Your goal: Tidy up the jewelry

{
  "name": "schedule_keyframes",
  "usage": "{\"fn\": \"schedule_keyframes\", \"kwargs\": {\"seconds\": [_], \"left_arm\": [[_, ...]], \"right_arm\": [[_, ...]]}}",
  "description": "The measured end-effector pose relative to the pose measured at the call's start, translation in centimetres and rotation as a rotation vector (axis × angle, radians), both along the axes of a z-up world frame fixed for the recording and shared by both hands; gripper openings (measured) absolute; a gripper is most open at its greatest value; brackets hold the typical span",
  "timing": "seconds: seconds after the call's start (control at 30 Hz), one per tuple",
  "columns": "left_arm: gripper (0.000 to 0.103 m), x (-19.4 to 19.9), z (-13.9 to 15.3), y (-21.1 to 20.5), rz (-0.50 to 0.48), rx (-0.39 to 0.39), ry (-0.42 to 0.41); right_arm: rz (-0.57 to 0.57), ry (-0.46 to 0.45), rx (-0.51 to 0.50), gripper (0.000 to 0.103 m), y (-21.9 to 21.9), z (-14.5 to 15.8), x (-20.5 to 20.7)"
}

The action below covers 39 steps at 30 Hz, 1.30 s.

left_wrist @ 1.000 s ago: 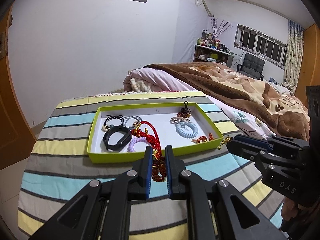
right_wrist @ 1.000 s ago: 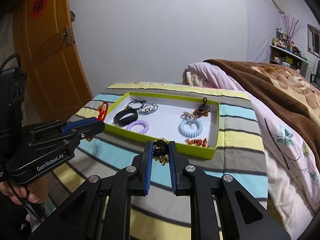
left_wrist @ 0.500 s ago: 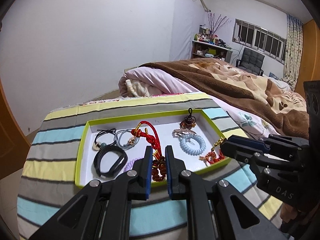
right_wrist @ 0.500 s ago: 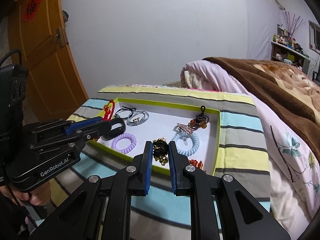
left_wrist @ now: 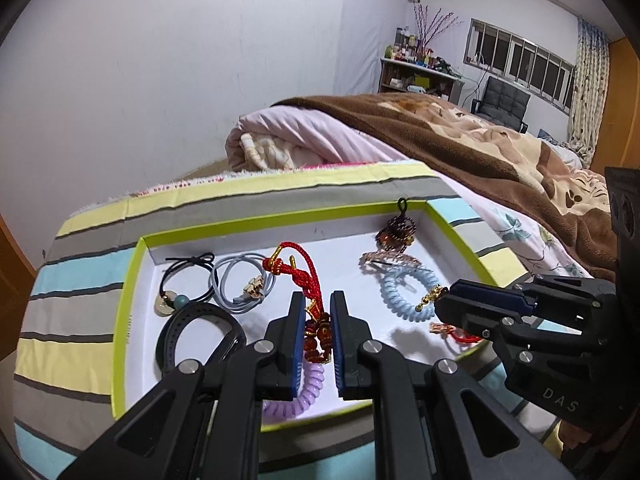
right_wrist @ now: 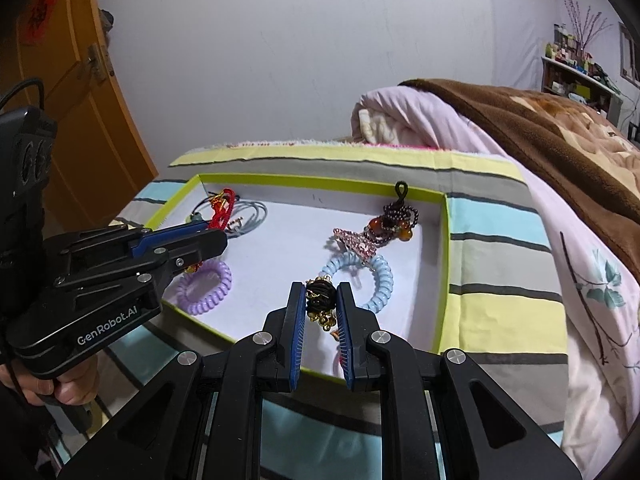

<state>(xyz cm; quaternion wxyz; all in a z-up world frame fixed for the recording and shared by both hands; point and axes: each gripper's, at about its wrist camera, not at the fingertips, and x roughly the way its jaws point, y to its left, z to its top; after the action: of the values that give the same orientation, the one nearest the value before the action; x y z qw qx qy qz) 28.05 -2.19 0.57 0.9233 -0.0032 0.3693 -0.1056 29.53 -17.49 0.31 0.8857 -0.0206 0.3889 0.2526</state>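
Carrying two pieces at once toward the tray (left_wrist: 132, 288), lime-rimmed with a white floor, sitting on the striped cloth (left_wrist: 80, 280).

Left gripper (left_wrist: 316, 316): jaws nearly closed, pinching the red cord charm (left_wrist: 316, 332) at its amber-red bead cluster. The cord loop with gold knot stands up past the fingertips, so the grip sits low on the bulky part, probably because the beads give the pads something solid while the cord would slip. It hangs over the tray's near-middle, above the purple coil tie (left_wrist: 296, 396).

Right gripper (right_wrist: 322, 300): jaws narrow, clamped on a dark beaded ball charm (right_wrist: 319, 298) with gold dangles below. Same logic: pinch the round body, let the loose bits hang free. It sits over the tray's near edge, just in front of the blue coil tie (right_wrist: 360, 280).

Already lying in the tray:
- black band (left_wrist: 200, 332) and two elastic ties, one black (left_wrist: 180, 288), one grey (left_wrist: 240, 284), at the left end
- pink rhinestone clip (right_wrist: 356, 240) and dark bead charm (right_wrist: 396, 216) at the far right
- small red-and-gold piece (left_wrist: 452, 330) near the right rim

Judgement: both held pieces are over the tray but not yet on its floor. Free white space is mostly in the centre and far strip, so dropping there avoids tangling cord with the coil ties. Risk: the dangles on the right-hand piece snagging the blue coil on release.
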Motion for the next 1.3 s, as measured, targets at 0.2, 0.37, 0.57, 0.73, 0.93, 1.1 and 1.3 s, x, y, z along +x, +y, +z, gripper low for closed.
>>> {"fn": "schedule_keyframes", "kwargs": {"seconds": [0.2, 0.37, 0.57, 0.73, 0.93, 1.1, 1.3], "left_arm": [[0.013, 0.8, -1.0, 0.0, -0.019, 0.004, 0.034], [0.013, 1.0, -1.6, 0.1, -0.023, 0.000, 0.045], [0.013, 1.2, -1.9, 0.2, -0.025, -0.003, 0.047], [0.021, 1.1, -2.1, 0.4, -0.023, -0.015, 0.055], [0.022, 0.5, -1.5, 0.6, -0.012, -0.028, 0.047], [0.022, -1.2, -0.5, 1.0, 0.000, -0.039, 0.028], [0.022, -4.6, 1.3, 1.5, 0.026, -0.055, -0.016]], "right_arm": [[0.002, 0.024, -0.010, 0.016, 0.4, -0.9, 0.7], [-0.008, 0.042, -0.023, 0.016, 0.4, -1.4, 0.9], [-0.014, 0.031, -0.034, 0.023, 0.4, -1.2, 0.7], [-0.010, 0.013, -0.033, 0.029, 0.4, -0.7, 0.2], [-0.015, -0.001, -0.025, 0.029, 0.0, 0.1, -0.7], [-0.023, -0.025, -0.012, 0.029, -0.4, 1.2, -2.4], [-0.031, -0.067, -0.003, 0.029, -0.9, 2.7, -5.4]]}}
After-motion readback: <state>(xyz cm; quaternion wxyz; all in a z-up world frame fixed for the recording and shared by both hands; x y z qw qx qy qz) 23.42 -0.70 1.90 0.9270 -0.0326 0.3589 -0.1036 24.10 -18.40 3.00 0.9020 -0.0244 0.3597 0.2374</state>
